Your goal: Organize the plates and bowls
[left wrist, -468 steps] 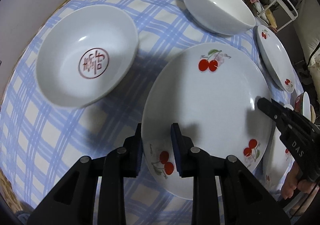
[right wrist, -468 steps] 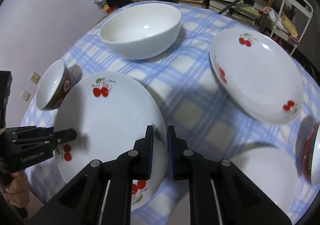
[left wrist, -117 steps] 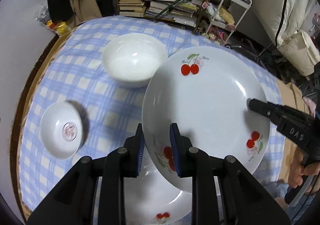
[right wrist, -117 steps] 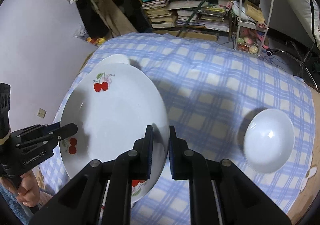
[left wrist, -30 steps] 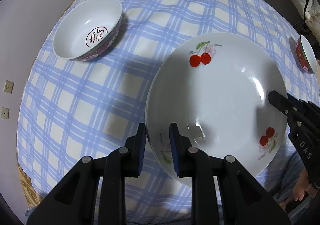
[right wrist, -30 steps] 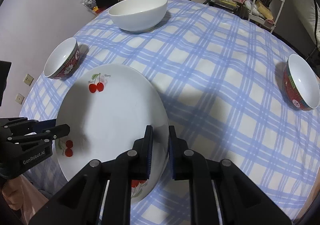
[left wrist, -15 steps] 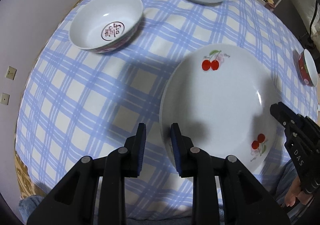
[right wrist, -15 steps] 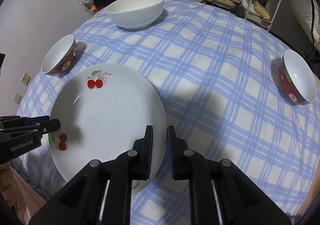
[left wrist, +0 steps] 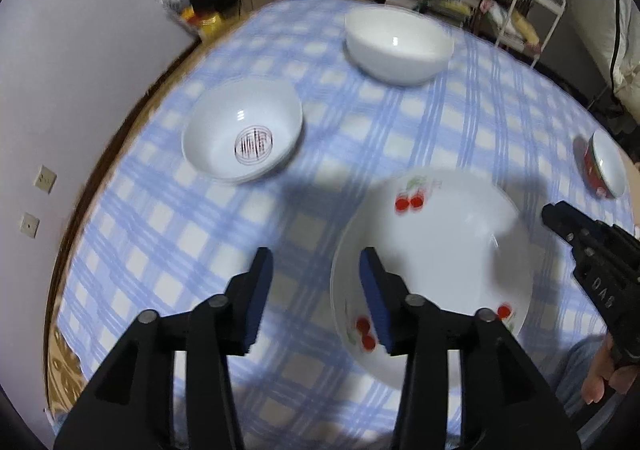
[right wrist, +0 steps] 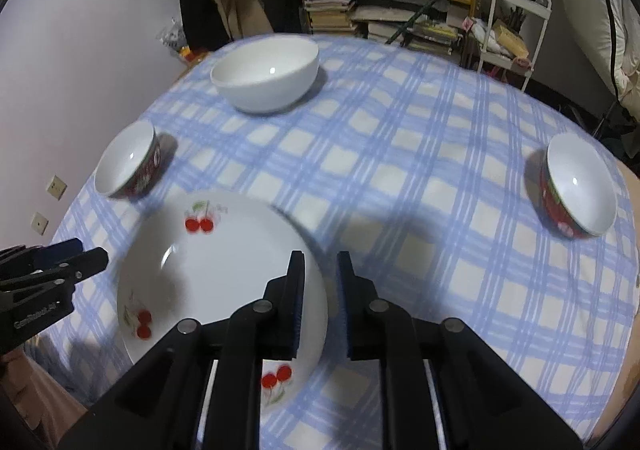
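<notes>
Left wrist view: large white bowl (left wrist: 398, 44) stands beyond cherry plate (left wrist: 440, 262).

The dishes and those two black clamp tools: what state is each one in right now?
Cherry plate: lying flat on the checked tablecloth, held by neither tool.
Large white bowl: upright, empty.
Bowl with red mark inside: upright, empty.
Red-sided bowl: upright, empty, near the cloth's edge.
Left gripper: fingers opening, nothing between them.
Right gripper: fingers opening, straddling the plate's rim without pressing it.
</notes>
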{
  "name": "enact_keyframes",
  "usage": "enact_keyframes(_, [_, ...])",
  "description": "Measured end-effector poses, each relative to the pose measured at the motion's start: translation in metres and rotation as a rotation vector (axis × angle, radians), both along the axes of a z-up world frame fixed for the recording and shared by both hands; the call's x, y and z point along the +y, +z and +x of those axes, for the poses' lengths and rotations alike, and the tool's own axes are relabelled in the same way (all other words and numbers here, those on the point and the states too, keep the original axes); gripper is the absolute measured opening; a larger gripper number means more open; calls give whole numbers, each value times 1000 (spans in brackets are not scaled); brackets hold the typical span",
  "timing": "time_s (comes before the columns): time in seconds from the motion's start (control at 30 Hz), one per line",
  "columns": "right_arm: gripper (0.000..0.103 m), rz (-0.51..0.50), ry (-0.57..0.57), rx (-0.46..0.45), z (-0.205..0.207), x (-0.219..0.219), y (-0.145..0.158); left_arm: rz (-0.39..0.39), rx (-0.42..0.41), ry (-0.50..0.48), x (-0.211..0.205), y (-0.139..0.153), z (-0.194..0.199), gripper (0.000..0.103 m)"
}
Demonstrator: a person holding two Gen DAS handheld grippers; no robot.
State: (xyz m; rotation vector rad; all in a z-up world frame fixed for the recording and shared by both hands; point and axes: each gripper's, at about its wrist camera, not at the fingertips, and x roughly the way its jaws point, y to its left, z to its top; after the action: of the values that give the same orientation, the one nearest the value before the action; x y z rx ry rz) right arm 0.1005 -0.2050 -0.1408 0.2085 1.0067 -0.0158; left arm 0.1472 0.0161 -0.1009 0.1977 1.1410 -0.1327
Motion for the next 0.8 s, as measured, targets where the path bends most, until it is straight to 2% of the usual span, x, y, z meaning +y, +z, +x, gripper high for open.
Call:
enact_keyframes(0.07, [50,-7,6,-21,7,-1,8,-5,-39,-11,-3,16,9,52])
enact_keyframes(0.2, [69,-39,19,-75,24,-4,30,-10,-116,-14,-5,39,27,79])
enact_keyframes(0.27, [86,-35,29,-103,35,-6,41,-18,-118,2,-5,44,41,84])
enact_keyframes(0.33, [93,-16,34,-133,46,-9,50,-24,-93,13,-7,46,57,85])
enact_keyframes(0.4, [96,10,35,-150,62,-13,58,-59,-58,5,-8,47,75,85])
enact_keyframes(0.47, [96,15,38,-157,77,-14,60,-81,-62,16,-9,48,89,85])
enact_keyframes(0.57, [96,-10,51,-161,102,-14,59,-37,-89,19,-15,45,114,85])
enact_keyframes(0.8, [96,16,36,-130,157,-23,42,-52,-72,26,-26,30,173,85])
